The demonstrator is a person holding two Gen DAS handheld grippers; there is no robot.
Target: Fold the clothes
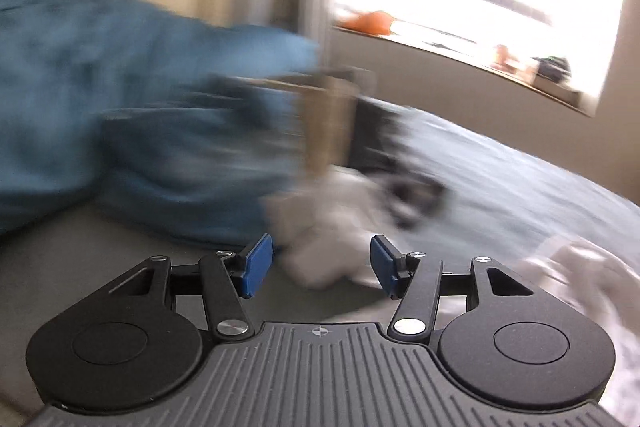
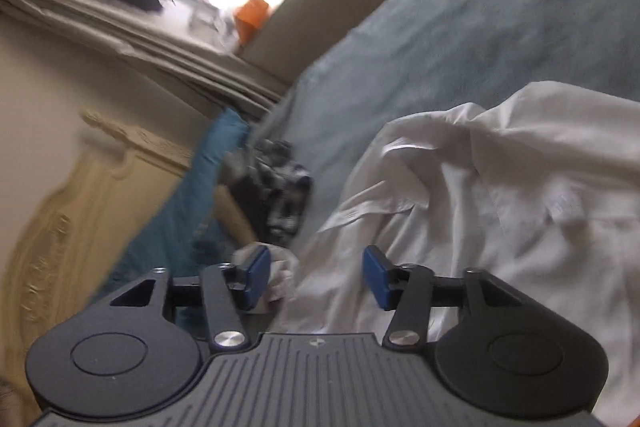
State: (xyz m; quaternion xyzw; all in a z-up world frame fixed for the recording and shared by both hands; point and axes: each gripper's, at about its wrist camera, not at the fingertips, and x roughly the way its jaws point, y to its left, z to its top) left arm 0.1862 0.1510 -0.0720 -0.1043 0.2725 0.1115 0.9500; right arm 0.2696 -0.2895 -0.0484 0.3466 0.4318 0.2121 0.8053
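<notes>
Both jaws parted, empty: left gripper (image 1: pixel 321 265), right gripper (image 2: pixel 316 277) over my white shirt (image 2: pixel 500 195), item light, limp, crumpled; I judge a hem or collar edge best to pinch.

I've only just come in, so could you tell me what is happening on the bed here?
A person is sorting laundry on a grey-blue bedspread with two handheld grippers. Both the left gripper and the right gripper are open and hold nothing. A crumpled white shirt lies unfolded before the right one, with a blue garment beyond the left one.
</notes>
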